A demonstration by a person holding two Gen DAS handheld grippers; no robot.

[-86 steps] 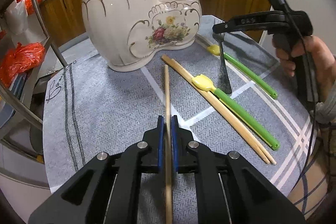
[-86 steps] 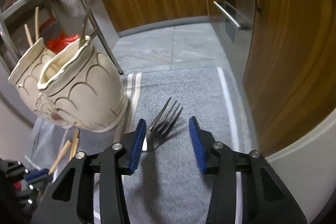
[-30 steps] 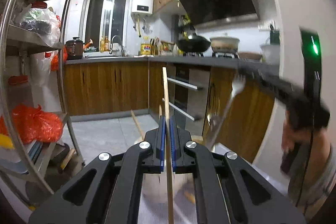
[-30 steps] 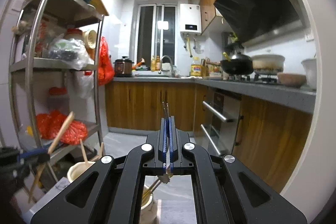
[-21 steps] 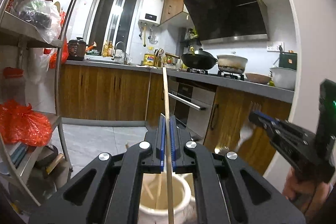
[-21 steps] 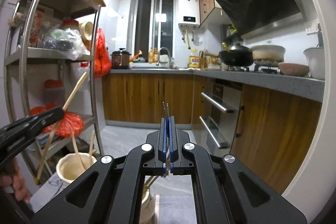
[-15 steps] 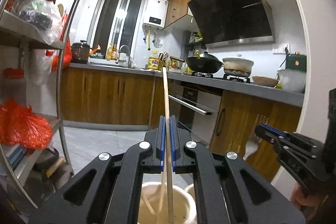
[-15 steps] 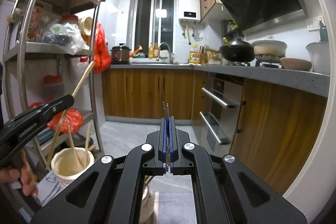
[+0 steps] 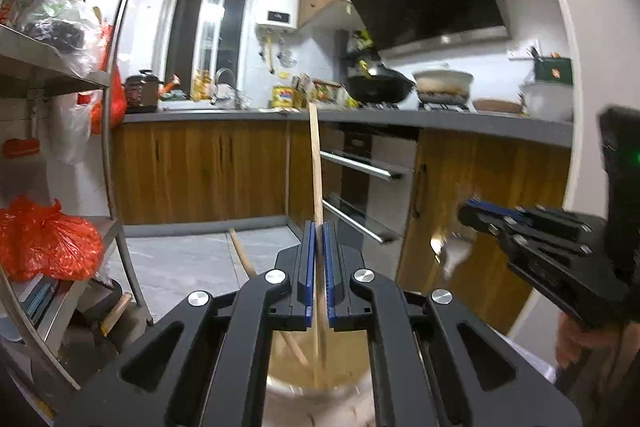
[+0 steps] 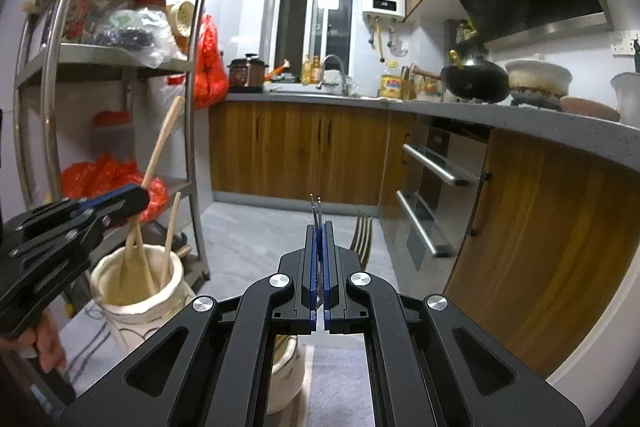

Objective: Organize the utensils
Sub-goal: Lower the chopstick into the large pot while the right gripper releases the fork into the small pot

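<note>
The cream holder (image 10: 136, 291) sits at lower left of the right view, chopsticks leaning inside. The left tool (image 9: 316, 267), low centre, is clamped on a chopstick (image 9: 315, 167) pointing down into it. The right tool (image 10: 319, 263) is clamped on a fork (image 10: 317, 213), tines up.
</note>
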